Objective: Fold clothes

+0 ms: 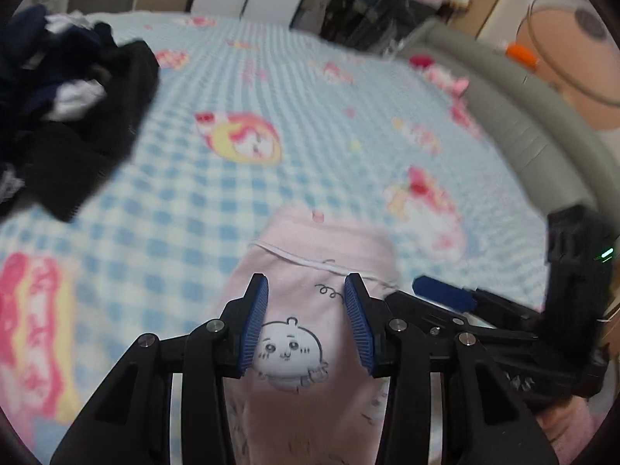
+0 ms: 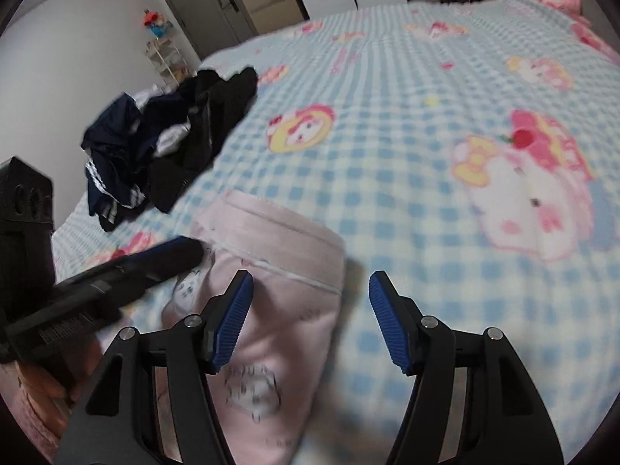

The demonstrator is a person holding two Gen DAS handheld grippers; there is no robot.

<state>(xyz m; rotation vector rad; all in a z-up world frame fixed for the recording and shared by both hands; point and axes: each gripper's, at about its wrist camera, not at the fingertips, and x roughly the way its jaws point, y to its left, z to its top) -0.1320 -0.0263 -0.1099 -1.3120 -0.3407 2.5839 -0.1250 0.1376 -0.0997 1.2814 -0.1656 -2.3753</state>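
A folded pink garment (image 1: 321, 236) with a white cartoon print lies on the blue checked bedsheet (image 1: 310, 97), its waistband end pointing away. My left gripper (image 1: 306, 283) hovers over it, open, with the print showing between the blue pads and nothing pinched. In the right wrist view the same pink garment (image 2: 279, 240) sits at lower centre. My right gripper (image 2: 310, 277) stands wide open over its right edge, one pad above the cloth and the other above the sheet. The left gripper's finger (image 2: 174, 252) reaches in from the left there.
A heap of dark navy and black clothes (image 2: 166, 135) lies on the bed's far left, seen also in the left wrist view as a dark pile (image 1: 69, 116). A grey padded bed rail (image 1: 503, 108) runs along the right. A door (image 2: 205, 11) and a small shelf (image 2: 166, 58) stand beyond.
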